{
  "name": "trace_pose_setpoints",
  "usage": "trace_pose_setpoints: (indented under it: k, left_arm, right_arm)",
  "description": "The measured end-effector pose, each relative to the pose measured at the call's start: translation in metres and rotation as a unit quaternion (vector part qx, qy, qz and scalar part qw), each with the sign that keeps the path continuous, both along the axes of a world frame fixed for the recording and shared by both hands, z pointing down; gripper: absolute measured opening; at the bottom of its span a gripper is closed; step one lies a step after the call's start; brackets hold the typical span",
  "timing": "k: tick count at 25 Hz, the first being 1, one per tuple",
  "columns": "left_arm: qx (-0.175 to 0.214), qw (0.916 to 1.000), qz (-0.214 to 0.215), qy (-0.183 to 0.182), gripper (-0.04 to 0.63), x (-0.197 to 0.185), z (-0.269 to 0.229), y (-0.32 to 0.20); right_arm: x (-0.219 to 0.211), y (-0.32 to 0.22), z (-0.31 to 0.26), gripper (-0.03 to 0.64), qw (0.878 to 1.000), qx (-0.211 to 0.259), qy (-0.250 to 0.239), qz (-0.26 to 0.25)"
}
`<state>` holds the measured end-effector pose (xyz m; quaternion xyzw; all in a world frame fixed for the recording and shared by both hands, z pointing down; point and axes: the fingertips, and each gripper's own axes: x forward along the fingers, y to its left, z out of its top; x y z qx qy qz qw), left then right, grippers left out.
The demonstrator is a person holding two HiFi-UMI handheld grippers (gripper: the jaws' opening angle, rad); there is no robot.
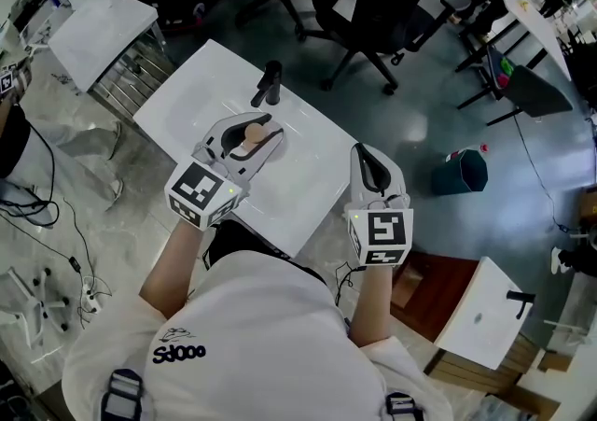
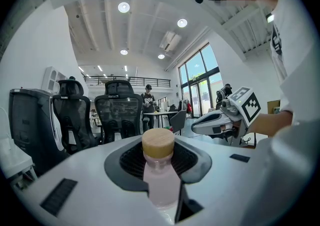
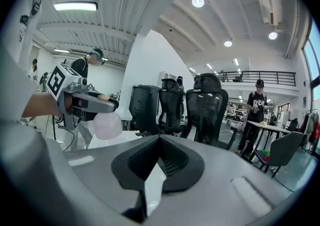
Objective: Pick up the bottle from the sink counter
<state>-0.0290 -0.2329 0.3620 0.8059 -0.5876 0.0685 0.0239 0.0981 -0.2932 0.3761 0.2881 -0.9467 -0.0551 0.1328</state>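
On my left, the left gripper (image 1: 270,128) is clamped on the bottle (image 2: 160,180). The jaws stand partly open, with their dark pads pressed against either side of the pale pink neck just under the wooden cap (image 2: 158,143), which sticks up above them. In the right gripper view the bottle's rounded base hangs below those jaws, over the white sink counter (image 1: 201,92). I can't tell from any view whether the base touches the surface or is just above it. From the head view, the bottle sits over the middle of the counter, a little on the near side of the black faucet (image 1: 270,83).

Further right, the right gripper (image 1: 362,153) hovers off the counter's right edge, apart from the bottle. Its jaws are drawn together with the tips meeting. Nothing sits between them, and only a sliver of white counter shows through the slit. It points roughly the same way as the left one.
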Motion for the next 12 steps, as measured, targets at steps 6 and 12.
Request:
trace_pose_setpoints:
  k: [6,12]
  left_arm:
    - [-0.008,1.0000,0.002,0.002,0.117,0.002,0.005,-0.002]
    - [-0.012,0.9999,0.004,0.000,0.117,0.004,0.009,-0.002]
  right_arm:
    - [0.001,-0.002,0.006,0.009,1.000,-0.008,0.002,0.002]
    - [0.003,-0.002,0.014,0.009,1.000,-0.016,0.004,0.002]
